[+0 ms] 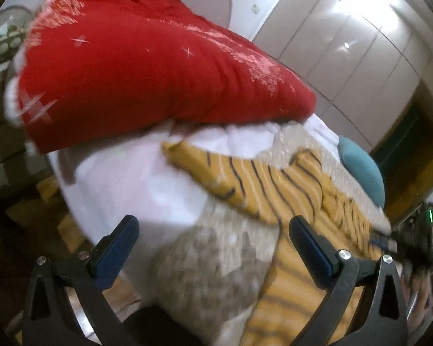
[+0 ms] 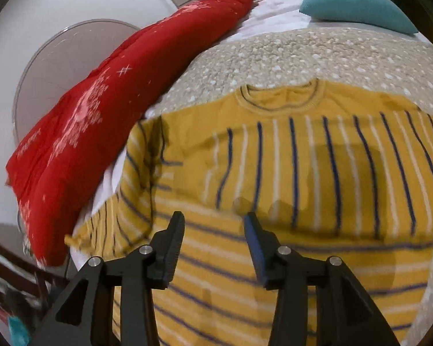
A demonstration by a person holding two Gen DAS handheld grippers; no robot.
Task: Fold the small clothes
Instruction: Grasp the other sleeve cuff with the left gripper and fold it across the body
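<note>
A small yellow sweater (image 2: 303, 173) with dark blue and white stripes lies spread on a beige speckled blanket (image 2: 288, 57), collar at the far side. Part of it is folded across the body near the bottom. My right gripper (image 2: 213, 222) is open and empty just above the sweater's lower middle. In the left wrist view the sweater (image 1: 288, 190) lies to the right, with a sleeve reaching left. My left gripper (image 1: 213, 227) is open and empty above the blanket (image 1: 210, 259) at the sweater's left side.
A red quilt (image 2: 101, 109) lies along the bed's left side; it also shows in the left wrist view (image 1: 147, 72). A teal pillow (image 2: 352, 5) sits at the far end. A white sheet (image 1: 124, 178) covers the bed edge. Wardrobe doors (image 1: 346, 43) stand behind.
</note>
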